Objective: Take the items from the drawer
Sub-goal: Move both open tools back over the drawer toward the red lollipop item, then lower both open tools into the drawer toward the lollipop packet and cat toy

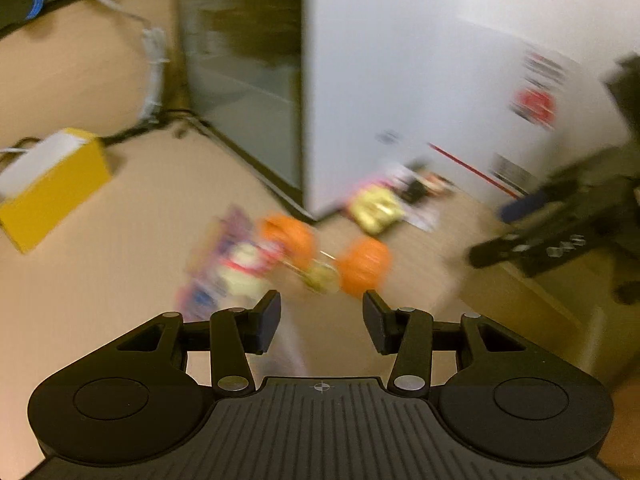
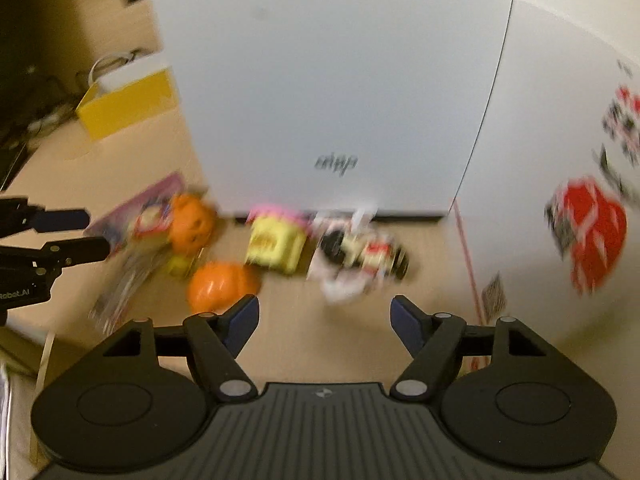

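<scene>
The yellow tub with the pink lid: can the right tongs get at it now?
Probably yes. The right tongs are open and empty, the yellow tub lies ahead, slightly left, and bare tabletop lies between them.

Tan worktop (image 2: 360,320), blurred. Large white box (image 2: 332,80) stands on it, a second white box (image 2: 560,140) with red print just beside. Yellow box (image 1: 52,188) sits well apart, left. Dim background.

light: warm, dim indoor | blur: heavy motion smear | edges: fisheye bending
</scene>
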### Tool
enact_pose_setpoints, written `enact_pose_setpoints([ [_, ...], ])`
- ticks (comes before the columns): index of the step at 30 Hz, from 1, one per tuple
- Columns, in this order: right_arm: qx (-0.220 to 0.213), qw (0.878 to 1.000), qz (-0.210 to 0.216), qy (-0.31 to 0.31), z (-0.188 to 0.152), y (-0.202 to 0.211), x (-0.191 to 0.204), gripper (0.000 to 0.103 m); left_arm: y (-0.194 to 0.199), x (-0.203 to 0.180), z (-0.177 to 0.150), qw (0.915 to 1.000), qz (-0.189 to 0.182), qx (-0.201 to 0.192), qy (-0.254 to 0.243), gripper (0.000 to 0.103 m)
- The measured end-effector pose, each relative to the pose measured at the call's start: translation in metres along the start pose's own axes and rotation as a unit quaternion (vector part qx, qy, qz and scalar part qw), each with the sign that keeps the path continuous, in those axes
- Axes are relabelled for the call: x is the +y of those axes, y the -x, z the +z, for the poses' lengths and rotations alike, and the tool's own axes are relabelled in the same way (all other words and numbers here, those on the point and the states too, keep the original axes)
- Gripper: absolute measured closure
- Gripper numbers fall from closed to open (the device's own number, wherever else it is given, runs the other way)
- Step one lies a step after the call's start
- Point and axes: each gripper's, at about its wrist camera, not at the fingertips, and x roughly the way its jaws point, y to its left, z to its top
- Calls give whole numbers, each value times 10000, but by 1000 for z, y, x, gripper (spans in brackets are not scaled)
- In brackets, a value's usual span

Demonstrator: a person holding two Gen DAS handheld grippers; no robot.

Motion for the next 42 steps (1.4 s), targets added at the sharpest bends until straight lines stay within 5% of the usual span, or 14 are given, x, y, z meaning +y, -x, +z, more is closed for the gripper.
enact_pose_setpoints([
  [4,279,9996,63,52,-37,6,1,30,-4,-27,-17,9975,-587,342,-194,53],
  [10,737,9973,-2,-58,-64,-4,-1,30,-29,-59,-44,9913,-941,825,-414,54],
  [27,1106,9923,157,-527,-75,-12,-20,27,-92,-79,-72,9783,-1110,1583,-746,56],
  [42,1649,9842,276,-584,-91,-43,-14,27,-94,-67,-75,9775,-1020,1739,-617,59],
])
